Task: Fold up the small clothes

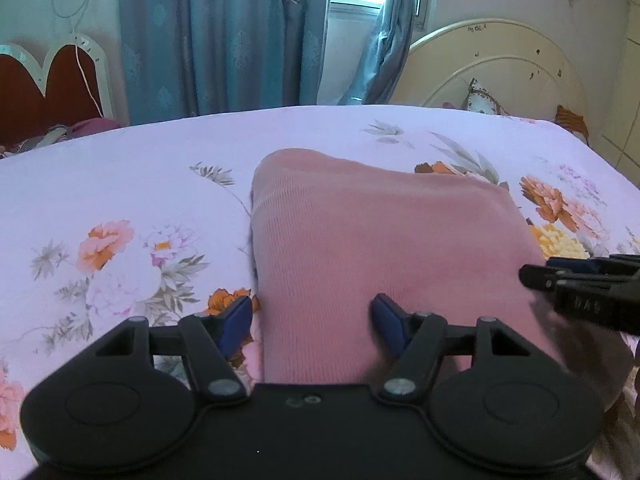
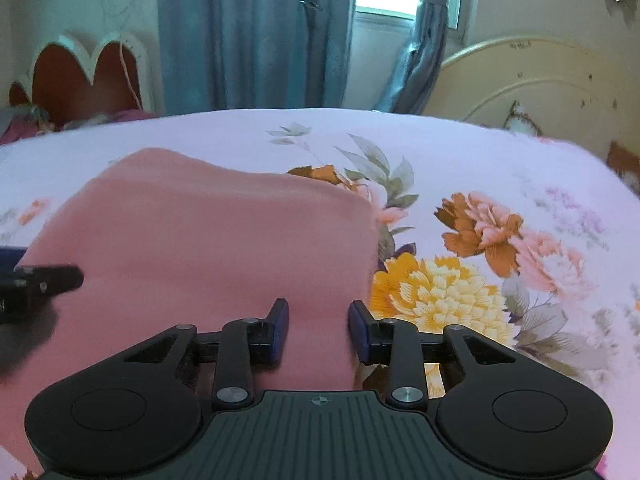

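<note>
On the bed, spread over the floral sheet (image 1: 120,184), I have the pink garment (image 1: 360,240) lying flat as a folded, roughly rectangular pad. Its long axis runs from my grippers away toward the far edge of the bed, and the rounded far end points at the blue curtains (image 1: 224,36), leaning a little to the left. From the left wrist camera, my left gripper (image 1: 312,320) sits low at the garment's near end with its jaws spread wide: the left blue pad (image 1: 236,320) is over the sheet just beside the garment's left edge, and the right pad (image 1: 386,320) is over the pink cloth. Nothing is pinched between them. From the right wrist camera, my right gripper (image 2: 318,328) is at the garment's near right corner, jaws parted to a moderate gap with pink cloth showing between the pads; they are not closed on it, and I cannot tell whether the pads touch the fabric. The right edge of the garment (image 2: 208,240) runs just inside the right pad, with a yellow printed flower (image 2: 432,292) on the sheet next to it. Both grippers point forward along the garment, nearly level and side by side, each one's tip showing at the border of the other's view. A cream headboard (image 1: 500,64) stands at the far right.
</note>
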